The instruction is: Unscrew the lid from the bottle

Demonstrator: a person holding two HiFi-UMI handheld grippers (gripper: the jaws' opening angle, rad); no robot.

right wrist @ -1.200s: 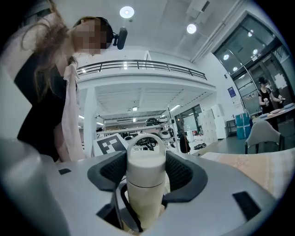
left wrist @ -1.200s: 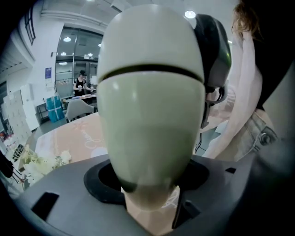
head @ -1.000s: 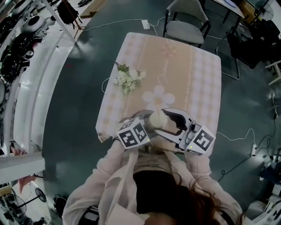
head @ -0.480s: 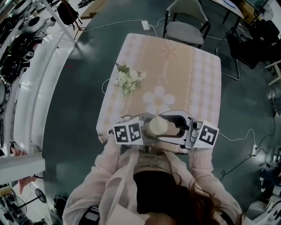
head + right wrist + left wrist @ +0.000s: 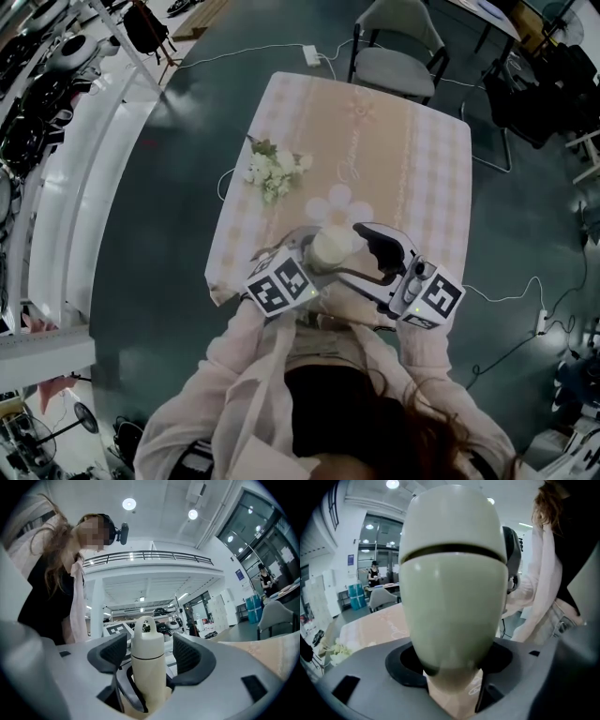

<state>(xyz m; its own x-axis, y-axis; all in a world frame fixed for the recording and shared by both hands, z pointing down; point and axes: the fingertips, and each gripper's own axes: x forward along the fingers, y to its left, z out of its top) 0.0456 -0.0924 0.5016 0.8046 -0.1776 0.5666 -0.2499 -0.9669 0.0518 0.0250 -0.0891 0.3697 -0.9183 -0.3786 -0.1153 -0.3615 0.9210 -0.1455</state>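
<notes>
**Head view:** the bottle [image 5: 333, 247] stood at the near edge of the table [image 5: 412, 169]. The left gripper [image 5: 317, 258] was clamped round its body, and the right gripper [image 5: 373, 251] lay just to its right.

**Left gripper view:** both jaws bore on the bottle wall. I judged the hold sound.

**Right gripper view:** the jaws had just been opening. The lid [image 5: 147, 639] stood between the pads [image 5: 190, 656], untouched.

**Judgement:** I should centre on the lid, close squarely above the seam, then twist while the left gripper holds firm.

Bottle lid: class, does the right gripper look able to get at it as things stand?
Probably yes: the lid stands between the right gripper's jaws, which have just been opening, with nothing blocking; the left gripper holds the bottle.
</notes>
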